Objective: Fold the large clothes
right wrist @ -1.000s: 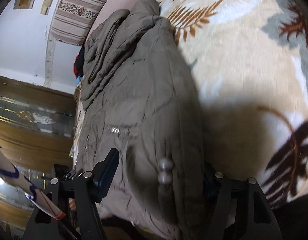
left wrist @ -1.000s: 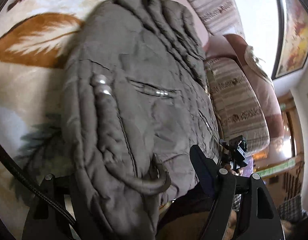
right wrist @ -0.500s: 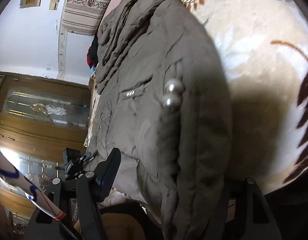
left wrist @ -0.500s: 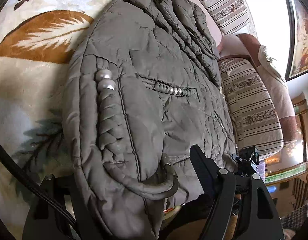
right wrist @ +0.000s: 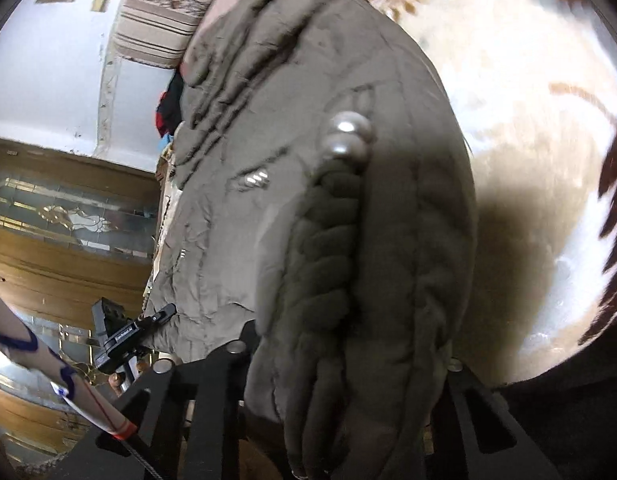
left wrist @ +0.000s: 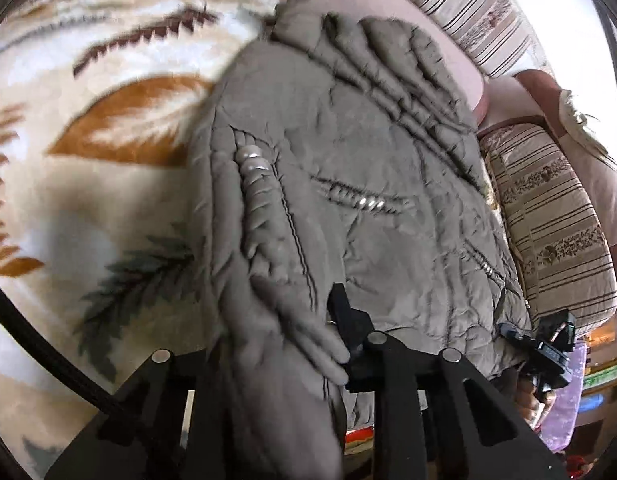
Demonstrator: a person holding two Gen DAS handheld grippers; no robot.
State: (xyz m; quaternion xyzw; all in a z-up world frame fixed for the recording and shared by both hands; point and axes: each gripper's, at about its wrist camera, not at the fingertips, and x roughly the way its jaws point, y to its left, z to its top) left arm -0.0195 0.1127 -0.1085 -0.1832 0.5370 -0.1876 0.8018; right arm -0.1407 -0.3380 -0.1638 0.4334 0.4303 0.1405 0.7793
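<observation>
While both claws, left claw point(left wrist: 268, 344) and right claw point(right wrist: 348, 364), clench the jacket point(left wrist: 348, 200) hem, the fold looks underway; next, carry it toward the collar over the blanket point(left wrist: 88, 184).

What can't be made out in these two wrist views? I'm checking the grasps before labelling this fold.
- Left wrist: the left gripper has one finger buried under the jacket; the hem is motion-blurred.
- Right wrist: the right gripper has both fingertips covered by the jacket's braided trim, so its closure is unclear.
- Both views: the jacket's near edge is cut off by the frame bottom.
- Right wrist: the blanket pattern is blurred.
</observation>
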